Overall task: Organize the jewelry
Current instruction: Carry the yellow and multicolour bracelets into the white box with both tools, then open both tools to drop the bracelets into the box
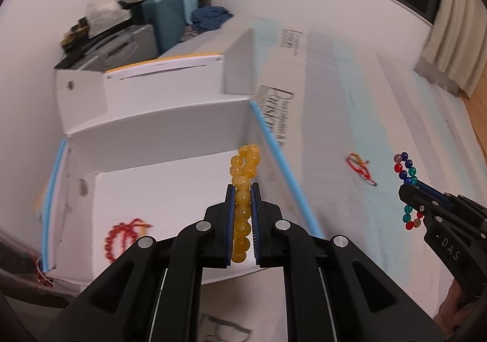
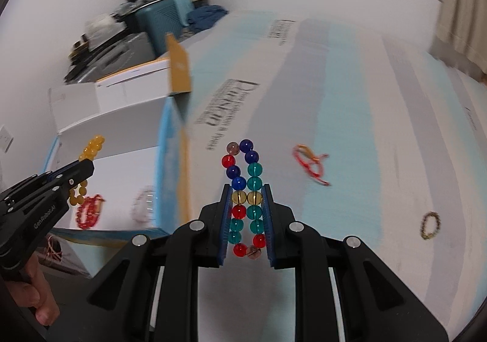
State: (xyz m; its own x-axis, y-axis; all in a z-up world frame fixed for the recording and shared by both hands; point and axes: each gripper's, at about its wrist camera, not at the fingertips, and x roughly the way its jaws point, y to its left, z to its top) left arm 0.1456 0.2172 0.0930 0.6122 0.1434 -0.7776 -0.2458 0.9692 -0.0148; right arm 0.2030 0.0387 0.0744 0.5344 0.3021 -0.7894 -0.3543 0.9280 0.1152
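My left gripper is shut on a yellow bead bracelet and holds it over the open white box. It also shows at the left of the right wrist view. My right gripper is shut on a multicoloured bead bracelet above the pale blue surface, right of the box. It shows in the left wrist view too. A red bead bracelet lies inside the box. A red cord bracelet lies on the surface beyond the right gripper.
A clear bead bracelet lies in the box by its right wall. A small dark bead bracelet lies on the surface at the right. Suitcases and clothes are piled behind the box. A curtain hangs at the far right.
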